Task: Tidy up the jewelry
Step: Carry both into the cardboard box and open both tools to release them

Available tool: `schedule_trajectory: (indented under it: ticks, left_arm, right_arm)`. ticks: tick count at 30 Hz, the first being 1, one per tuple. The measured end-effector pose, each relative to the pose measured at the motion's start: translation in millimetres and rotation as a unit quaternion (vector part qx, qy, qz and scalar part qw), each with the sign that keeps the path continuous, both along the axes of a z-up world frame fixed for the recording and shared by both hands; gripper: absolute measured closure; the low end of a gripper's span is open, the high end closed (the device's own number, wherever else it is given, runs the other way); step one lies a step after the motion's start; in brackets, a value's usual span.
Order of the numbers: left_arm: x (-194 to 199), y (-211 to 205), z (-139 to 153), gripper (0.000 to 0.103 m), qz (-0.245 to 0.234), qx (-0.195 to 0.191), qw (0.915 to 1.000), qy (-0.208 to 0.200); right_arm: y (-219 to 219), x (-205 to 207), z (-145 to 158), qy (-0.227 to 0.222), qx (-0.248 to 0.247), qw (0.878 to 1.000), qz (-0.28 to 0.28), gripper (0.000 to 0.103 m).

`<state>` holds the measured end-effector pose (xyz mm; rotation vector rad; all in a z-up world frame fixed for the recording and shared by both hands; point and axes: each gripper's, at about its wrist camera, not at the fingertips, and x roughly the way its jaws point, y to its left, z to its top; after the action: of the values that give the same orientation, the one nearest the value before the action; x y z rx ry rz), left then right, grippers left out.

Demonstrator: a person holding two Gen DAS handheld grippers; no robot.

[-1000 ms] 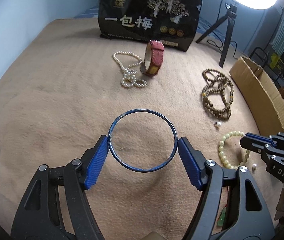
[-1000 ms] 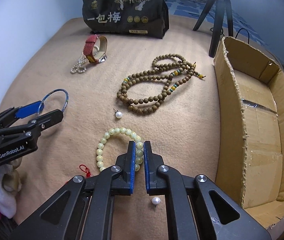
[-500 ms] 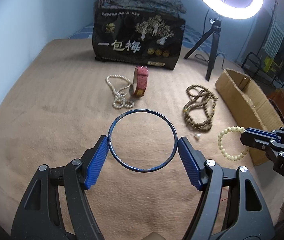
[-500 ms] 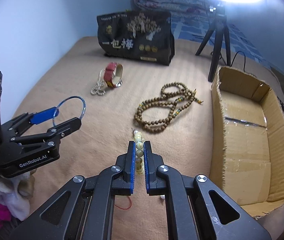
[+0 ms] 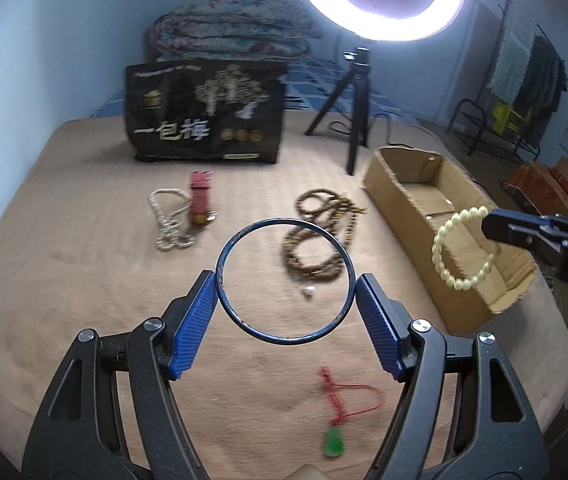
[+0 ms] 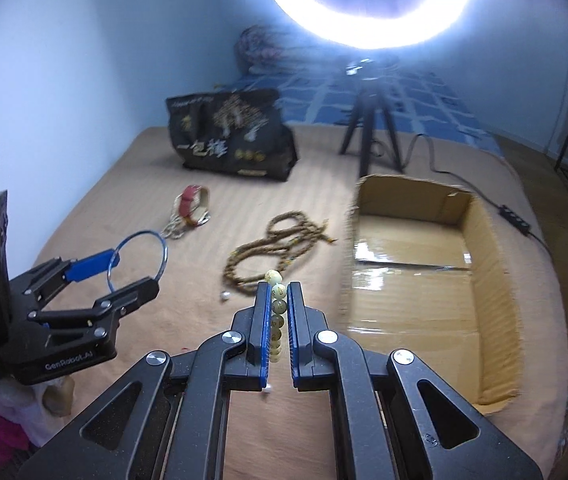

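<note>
My left gripper is shut on a thin blue bangle and holds it above the tan blanket; it also shows at the left of the right wrist view. My right gripper is shut on a pale yellow bead bracelet, lifted off the blanket. In the left wrist view the bracelet hangs from the right gripper in front of the open cardboard box. The box lies to the right.
On the blanket lie a brown bead necklace, a pearl necklace beside a red watch, a loose pearl and a green pendant on a red cord. A black bag and a ring-light tripod stand behind.
Both grippers have risen and pulled back. The right gripper has lifted the yellow bead bracelet off the blanket and carried it toward the box. The left still holds the bangle.
</note>
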<state>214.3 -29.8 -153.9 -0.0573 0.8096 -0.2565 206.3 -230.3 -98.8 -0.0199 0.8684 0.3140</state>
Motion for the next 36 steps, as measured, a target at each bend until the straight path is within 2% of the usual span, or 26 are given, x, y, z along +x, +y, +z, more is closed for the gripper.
schedule_trajectory:
  ticks: [9,19,27,36]
  left_arm:
    - [6,-52,8,0.030,-0.039,-0.015,0.9991,-0.003]
    - [30,-109,6,0.030,-0.072,-0.008,0.9974,0.007]
    - [51,-145,1,0.030,-0.086,-0.012,0.9961,0.019]
    - [59,-164,-5,0.030,-0.093,-0.007,0.9953,0.027]
  right_arm:
    - [-56,-6,15,-0.014,-0.006,0.999,-0.045,0.097]
    - [-108,-8,8,-0.013,-0.011,0.996,-0.083,0.097]
    - [-130,-3,-8,0.003,-0.008,0.995,-0.100,0.097]
    - [-138,0,-24,0.019,0.002,0.994,-0.103,0.097]
